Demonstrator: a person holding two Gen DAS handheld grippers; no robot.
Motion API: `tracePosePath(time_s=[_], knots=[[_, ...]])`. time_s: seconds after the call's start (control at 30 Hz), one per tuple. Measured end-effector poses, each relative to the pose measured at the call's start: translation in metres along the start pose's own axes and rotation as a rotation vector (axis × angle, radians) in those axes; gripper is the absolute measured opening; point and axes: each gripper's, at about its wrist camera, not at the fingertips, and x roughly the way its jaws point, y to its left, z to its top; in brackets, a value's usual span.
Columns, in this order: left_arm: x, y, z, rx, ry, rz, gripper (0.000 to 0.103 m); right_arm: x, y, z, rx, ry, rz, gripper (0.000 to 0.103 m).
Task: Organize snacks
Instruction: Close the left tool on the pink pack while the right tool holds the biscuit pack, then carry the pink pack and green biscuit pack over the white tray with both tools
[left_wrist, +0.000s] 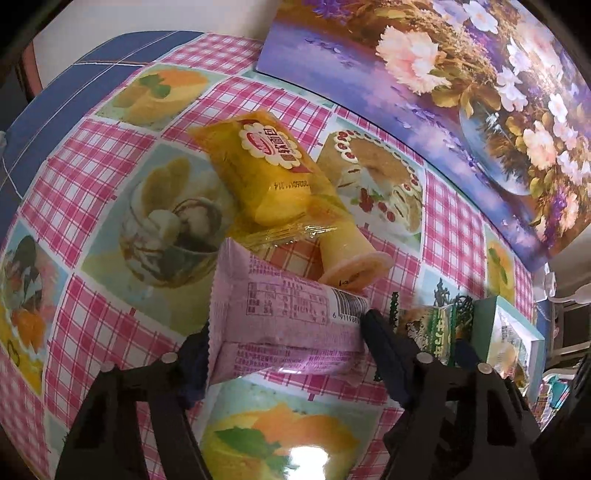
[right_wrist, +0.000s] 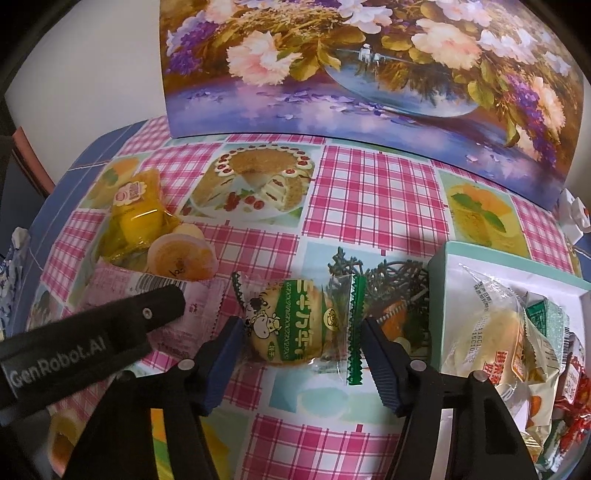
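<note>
Filling box (right_wrist: 439, 266) at right of frame already holds several packets; on the tabletop (right_wrist: 369, 184) four remain — pink wafer packet (left_wrist: 280, 325) clenched in left tongs (left_wrist: 284, 332), green cookie packet (right_wrist: 295, 325) between right tongs (right_wrist: 301, 347), pads touching its wrapper ends.

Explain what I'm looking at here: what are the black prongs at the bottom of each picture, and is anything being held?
Those are handheld two-finger grippers, one per hand, each carrying a camera looking along its fingers. The left gripper has its fingers against the sides of a pink plastic snack packet. The right gripper brackets a clear-wrapped round biscuit with a green label. Both packets lie on the pink checked tablecloth. Nearby: a yellow bread packet, a jelly cup, and a mint-green box of snacks.
</note>
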Motion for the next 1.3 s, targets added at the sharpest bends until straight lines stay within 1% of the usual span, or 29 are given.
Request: tracePosePath(time_s=[0.07, 0.1, 0.13, 0.3, 0.6, 0.7, 1.0, 1.3], knots=[[-0.003, 0.0, 0.0, 0.001, -0.005, -0.006, 0.07, -0.001, 0.0, 0.0, 0.0, -0.001, 0.003, 0.064], [-0.006, 0.001, 0.0, 0.001, -0.008, -0.011, 0.068, -0.002, 0.0, 0.001, -0.001, -0.002, 0.006, 0.056], [-0.008, 0.001, 0.0, 0.0, -0.013, -0.016, 0.067, -0.003, 0.0, 0.002, -0.001, -0.003, 0.009, 0.055], [-0.014, 0.003, -0.002, -0.003, -0.026, -0.046, 0.059, -0.004, 0.001, 0.001, -0.008, -0.003, 0.009, 0.054], [-0.023, 0.002, 0.001, -0.008, -0.053, -0.107, 0.044, -0.008, -0.007, 0.003, 0.025, -0.002, 0.015, 0.052], [-0.027, 0.0, 0.002, -0.006, -0.062, -0.126, 0.04, -0.011, -0.01, 0.004, 0.039, -0.003, 0.018, 0.052], [-0.035, 0.0, 0.003, -0.009, -0.077, -0.18, 0.033, -0.025, -0.01, 0.008, 0.042, -0.03, 0.007, 0.052], [-0.051, -0.006, 0.002, 0.012, -0.105, -0.217, 0.032, -0.044, -0.01, 0.01, 0.047, -0.057, -0.003, 0.052]])
